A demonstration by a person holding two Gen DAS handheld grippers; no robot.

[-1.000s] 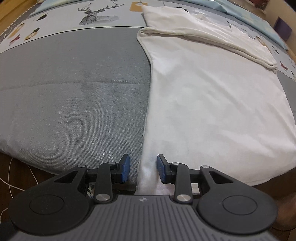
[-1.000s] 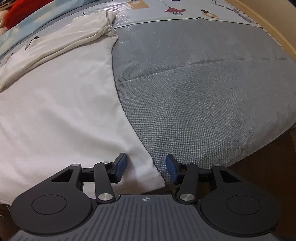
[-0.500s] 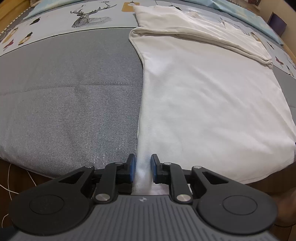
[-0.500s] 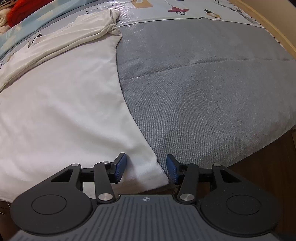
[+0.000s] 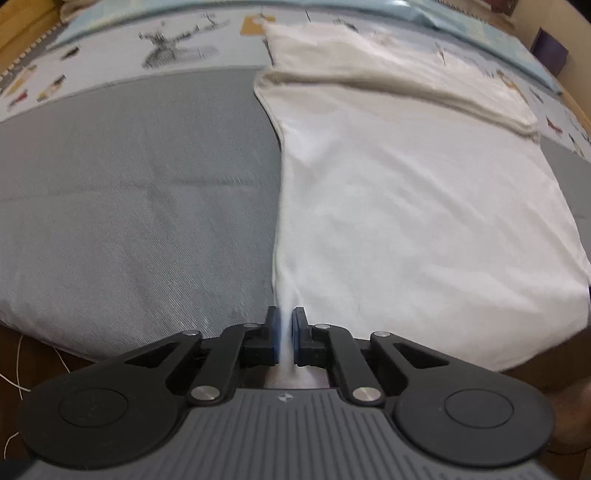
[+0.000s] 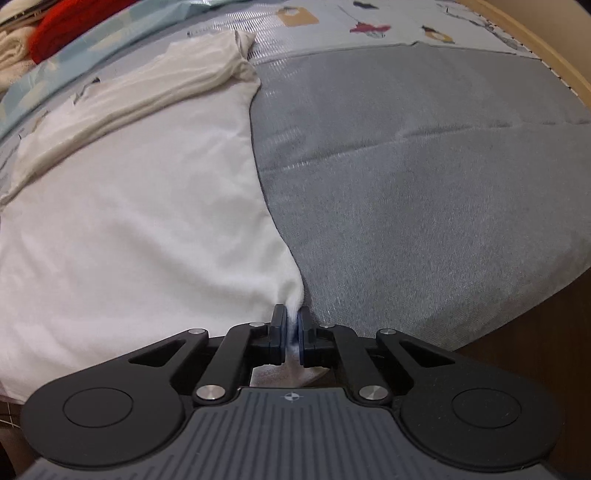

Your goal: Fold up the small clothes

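In the left wrist view, a grey quilt (image 5: 129, 206) fills the side from 7 to 10 o'clock, with a printed sheet (image 5: 110, 48) of deer and birds beyond it at 11. At 8 o'clock a thin white cord (image 5: 14, 380) hangs over dark floor below the quilt's edge. The white shirt (image 5: 424, 221) lies flat on the quilt from the centre out to 3 o'clock, its far part folded over into a thick band running from 12 to 2. Its left edge runs straight down to 6 o'clock, where the left gripper (image 5: 284, 325) is closing; its blue pads (image 5: 274, 332) already pinch the near corner of the shirt, and the cloth rises into a narrow ridge between them.

In the right wrist view, a red cloth (image 6: 70, 26) and a pale towel (image 6: 11, 55) sit at 10 to 11 o'clock, past a light blue strip. The shirt (image 6: 140, 221) covers the side from 8 to 11 o'clock, its folded band slanting up toward 12. Its right edge curves down to 6 o'clock, where the right gripper (image 6: 291, 328) is closing and its pads clamp the shirt's other near corner, puckering the cloth just above them. The quilt (image 6: 443, 203) takes the side from 1 to 4 o'clock, the printed sheet (image 6: 369, 26) lies at 12 to 1, and a wooden frame (image 6: 546, 48) curves along the edge at 2.
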